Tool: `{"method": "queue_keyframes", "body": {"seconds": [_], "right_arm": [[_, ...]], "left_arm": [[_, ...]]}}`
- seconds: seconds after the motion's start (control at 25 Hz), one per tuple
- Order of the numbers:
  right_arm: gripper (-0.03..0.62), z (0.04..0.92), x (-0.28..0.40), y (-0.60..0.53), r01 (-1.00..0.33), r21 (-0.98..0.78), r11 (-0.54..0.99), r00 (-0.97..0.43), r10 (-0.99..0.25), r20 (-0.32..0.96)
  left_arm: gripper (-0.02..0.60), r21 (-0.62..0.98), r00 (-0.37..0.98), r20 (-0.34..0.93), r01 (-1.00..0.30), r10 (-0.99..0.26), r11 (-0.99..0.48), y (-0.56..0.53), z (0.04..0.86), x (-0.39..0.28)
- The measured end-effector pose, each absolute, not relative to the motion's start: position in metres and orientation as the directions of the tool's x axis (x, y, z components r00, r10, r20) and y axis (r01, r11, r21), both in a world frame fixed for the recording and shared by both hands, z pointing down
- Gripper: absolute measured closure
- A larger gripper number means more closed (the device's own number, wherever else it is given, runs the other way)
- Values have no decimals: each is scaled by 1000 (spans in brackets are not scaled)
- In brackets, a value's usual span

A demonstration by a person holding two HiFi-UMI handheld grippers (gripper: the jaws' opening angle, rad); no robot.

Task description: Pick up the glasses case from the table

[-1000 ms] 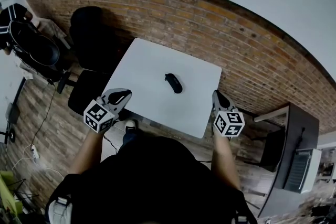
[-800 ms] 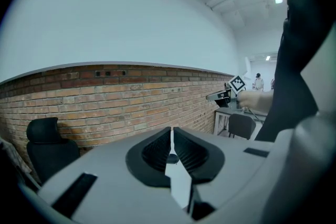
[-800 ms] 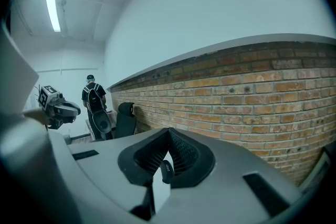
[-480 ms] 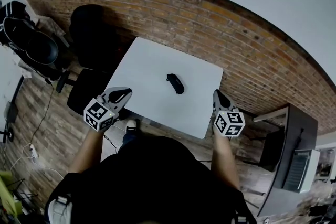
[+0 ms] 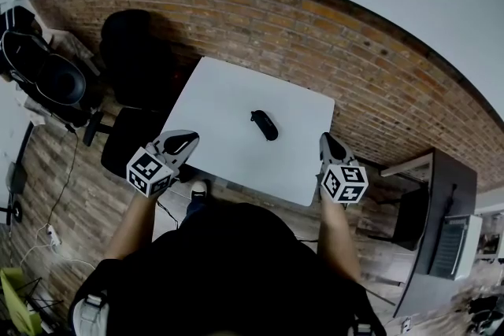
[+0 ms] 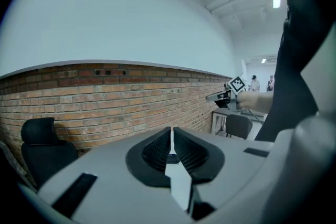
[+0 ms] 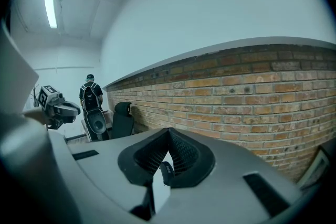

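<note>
- The place reads as an office or studio workroom: a bare white desk stands before a brick wall with plain white wall above.
- Black office chairs stand off the desk's left edge.
- A dark desk stands to the right, cables trail on the plank floor, and a strip light hangs overhead.

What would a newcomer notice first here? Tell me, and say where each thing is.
A small dark glasses case lies alone near the middle of a white table, bright against the brick wall behind it. At the table's near corners, the left gripper and the right gripper hang on either side of the case, both shut and empty.
</note>
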State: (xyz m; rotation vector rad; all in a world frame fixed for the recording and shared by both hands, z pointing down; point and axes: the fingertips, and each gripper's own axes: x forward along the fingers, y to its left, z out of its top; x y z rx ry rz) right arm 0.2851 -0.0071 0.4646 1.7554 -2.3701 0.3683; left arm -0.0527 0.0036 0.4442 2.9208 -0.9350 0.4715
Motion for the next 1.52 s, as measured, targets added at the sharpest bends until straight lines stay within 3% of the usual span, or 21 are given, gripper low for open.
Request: {"method": "queue_keyframes", "body": {"seconds": [1.52], "right_arm": [[579,462,226,-51,-977,-79,200,-214,-928,306]], "left_arm": [[557,-33,838,312,-461,-448,-887,-84,446,-96]]}}
